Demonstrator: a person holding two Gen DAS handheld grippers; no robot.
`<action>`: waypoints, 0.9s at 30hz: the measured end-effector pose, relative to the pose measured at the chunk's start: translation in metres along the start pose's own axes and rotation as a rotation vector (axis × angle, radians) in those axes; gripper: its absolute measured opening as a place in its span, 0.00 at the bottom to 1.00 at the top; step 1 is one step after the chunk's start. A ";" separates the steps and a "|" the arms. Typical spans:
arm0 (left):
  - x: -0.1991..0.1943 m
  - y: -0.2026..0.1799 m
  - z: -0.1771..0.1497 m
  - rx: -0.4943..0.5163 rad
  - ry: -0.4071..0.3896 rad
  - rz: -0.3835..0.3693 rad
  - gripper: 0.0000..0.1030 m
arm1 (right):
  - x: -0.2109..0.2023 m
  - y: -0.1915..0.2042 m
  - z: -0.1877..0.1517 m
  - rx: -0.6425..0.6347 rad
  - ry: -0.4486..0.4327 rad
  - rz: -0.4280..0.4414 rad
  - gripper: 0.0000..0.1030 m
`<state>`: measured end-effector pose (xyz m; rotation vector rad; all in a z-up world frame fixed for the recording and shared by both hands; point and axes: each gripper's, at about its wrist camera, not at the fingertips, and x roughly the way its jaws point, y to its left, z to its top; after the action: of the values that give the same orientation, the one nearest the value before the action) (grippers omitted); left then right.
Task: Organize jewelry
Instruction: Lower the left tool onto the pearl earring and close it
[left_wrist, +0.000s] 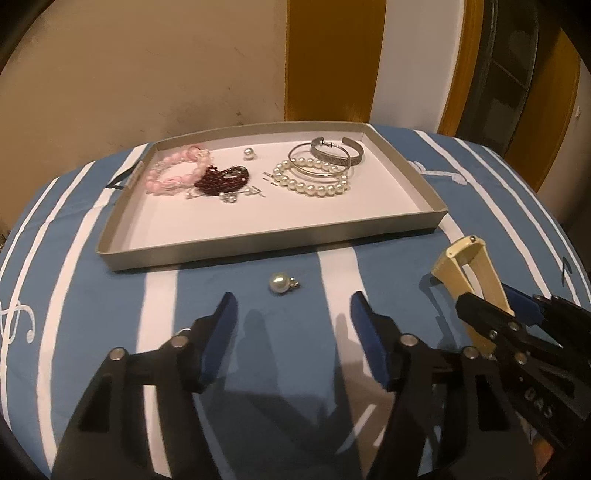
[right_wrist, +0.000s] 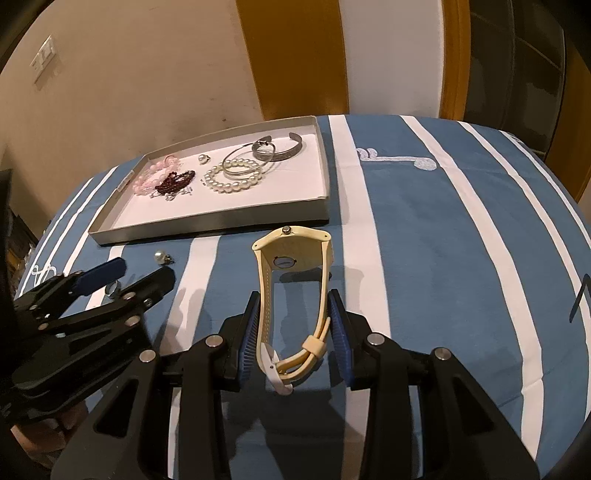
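Observation:
A loose pearl pendant (left_wrist: 282, 284) with a small silver loop lies on the striped cloth, just in front of the tray (left_wrist: 258, 247). My left gripper (left_wrist: 293, 301) is open, its blue pads either side and just short of the pearl, not touching it. My right gripper (right_wrist: 294, 295) is shut on a cream wristwatch (right_wrist: 291, 251), pads pressing the strap from both sides with the watch case pointing away. From the left wrist view, the watch (left_wrist: 461, 258) and right gripper (left_wrist: 487, 299) show at the right. The left gripper (right_wrist: 144, 271) and pearl pendant (right_wrist: 161, 256) appear at the left in the right wrist view.
The shallow grey tray (right_wrist: 207, 225) holds a pink bead bracelet (left_wrist: 173, 173), dark red beads (left_wrist: 221, 181), a pearl bracelet (left_wrist: 314, 181), a hoop (left_wrist: 317, 162), a silver cuff (left_wrist: 340, 151) and a single pearl (left_wrist: 249, 153). A beige wall and a door frame stand behind the table.

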<state>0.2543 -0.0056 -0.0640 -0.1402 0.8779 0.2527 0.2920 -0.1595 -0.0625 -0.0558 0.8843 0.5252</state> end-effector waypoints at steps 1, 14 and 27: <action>0.002 -0.002 0.001 -0.001 0.004 0.003 0.55 | 0.000 -0.001 0.000 0.002 -0.001 0.003 0.36; 0.019 -0.012 0.011 -0.013 0.016 0.032 0.33 | 0.000 -0.005 0.002 0.009 -0.005 0.023 0.36; 0.021 -0.007 0.014 -0.038 0.012 0.017 0.13 | 0.000 -0.003 0.002 0.006 -0.007 0.034 0.37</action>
<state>0.2793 -0.0055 -0.0713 -0.1699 0.8865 0.2852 0.2948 -0.1614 -0.0613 -0.0335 0.8815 0.5538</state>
